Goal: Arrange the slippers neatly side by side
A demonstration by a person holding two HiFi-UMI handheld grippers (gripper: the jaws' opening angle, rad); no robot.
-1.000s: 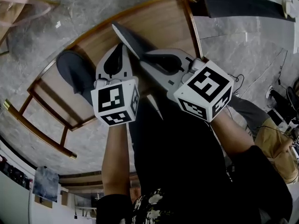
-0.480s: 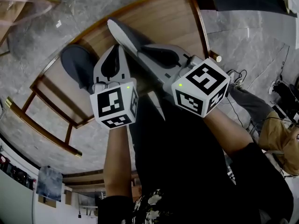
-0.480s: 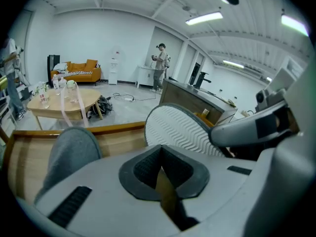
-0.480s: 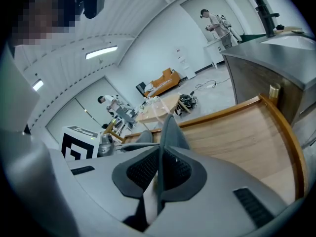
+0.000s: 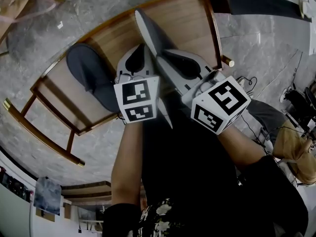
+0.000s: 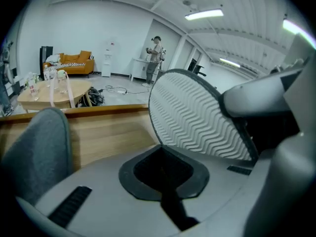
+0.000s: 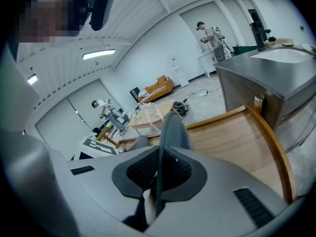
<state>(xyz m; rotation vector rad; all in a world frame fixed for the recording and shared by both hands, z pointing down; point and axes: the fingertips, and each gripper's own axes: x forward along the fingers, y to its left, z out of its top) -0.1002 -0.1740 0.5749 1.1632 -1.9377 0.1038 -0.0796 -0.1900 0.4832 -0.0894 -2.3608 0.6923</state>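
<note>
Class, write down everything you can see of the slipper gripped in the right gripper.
The slipper is dark grey and soft-looking, with a paler sole ribbed in zigzag lines. It stands on edge, with the sole facing the person's left and its free end pointing away from the person, over the wooden rack. The right gripper is shut on its near edge. Whether it also rests on the rack cannot be told.

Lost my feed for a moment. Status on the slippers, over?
Left hand-held gripper shut, empty. Right hand-held gripper clamps one slipper, on edge. Second slipper flat on wooden rack. Nothing seen blocking.
</note>
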